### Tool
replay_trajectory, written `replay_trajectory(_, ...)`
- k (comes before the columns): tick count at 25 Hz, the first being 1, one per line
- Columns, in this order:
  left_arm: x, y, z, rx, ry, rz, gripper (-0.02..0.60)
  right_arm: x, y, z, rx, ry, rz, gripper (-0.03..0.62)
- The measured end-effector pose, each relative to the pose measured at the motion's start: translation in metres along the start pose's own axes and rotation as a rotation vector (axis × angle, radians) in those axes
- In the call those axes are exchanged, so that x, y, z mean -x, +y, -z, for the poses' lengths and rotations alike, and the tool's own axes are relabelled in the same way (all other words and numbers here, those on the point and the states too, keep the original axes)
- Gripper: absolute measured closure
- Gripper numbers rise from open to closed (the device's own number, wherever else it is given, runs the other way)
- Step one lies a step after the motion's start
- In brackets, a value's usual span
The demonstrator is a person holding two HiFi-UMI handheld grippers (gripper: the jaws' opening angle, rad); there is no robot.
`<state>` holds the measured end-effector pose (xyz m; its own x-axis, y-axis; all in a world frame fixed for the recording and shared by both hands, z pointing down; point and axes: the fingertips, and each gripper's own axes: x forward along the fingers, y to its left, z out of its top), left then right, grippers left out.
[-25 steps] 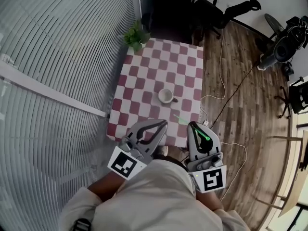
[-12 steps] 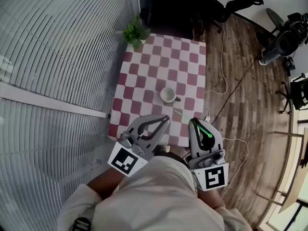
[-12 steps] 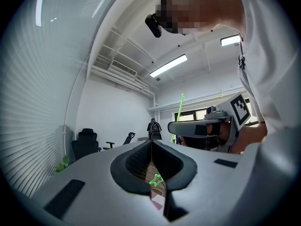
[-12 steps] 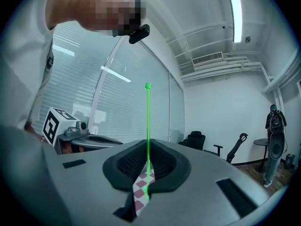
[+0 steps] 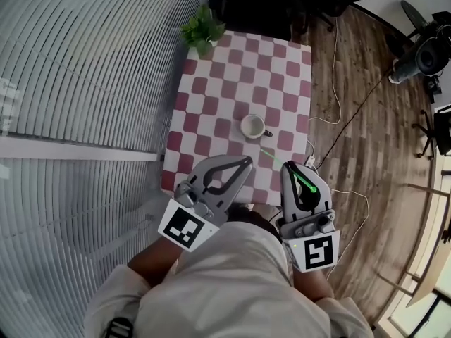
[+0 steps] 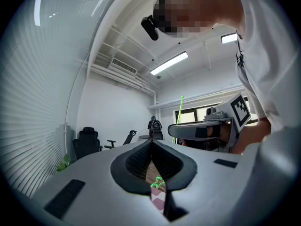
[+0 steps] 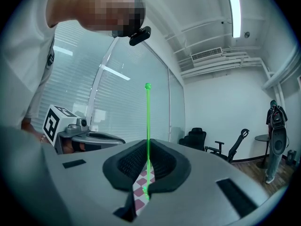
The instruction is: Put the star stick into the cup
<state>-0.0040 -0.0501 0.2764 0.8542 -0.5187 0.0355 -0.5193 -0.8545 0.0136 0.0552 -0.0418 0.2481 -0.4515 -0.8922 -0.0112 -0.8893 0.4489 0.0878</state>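
on the checkered table (image 5: 211, 104) the white cup (image 5: 252, 126) stands upright near the middle, handle toward the right edge, and from my head view its inside looks plain white. at the far left corner sits a potted plant (image 5: 202, 29). my right gripper (image 5: 290, 166) hovers over the near edge with its jaws pinched together on the star stick (image 7: 147, 121), which runs up through the pads and out past the tips. seen from above, its pale far end lies between the gripper and the cup, short of the rim. my left gripper (image 5: 244, 162) is beside it, tips meeting. a small green star outline (image 6: 157, 183) shows low in the slot between its pads; i cannot tell whether they grip it.
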Motion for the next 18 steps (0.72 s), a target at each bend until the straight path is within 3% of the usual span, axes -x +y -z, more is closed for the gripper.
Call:
replay_trajectory(4,-0.003,0.004,0.01,0.011,0.013,0.007,0.549,-0.011,-0.002,0.007,-0.059,0.002,0.021,0.554)
replay_trajectory(18,-0.018,0.025,0.053,0.021,0.052,0.01,0.549,-0.033,-0.013,0.054,-0.06,0.023,0.005,0.554)
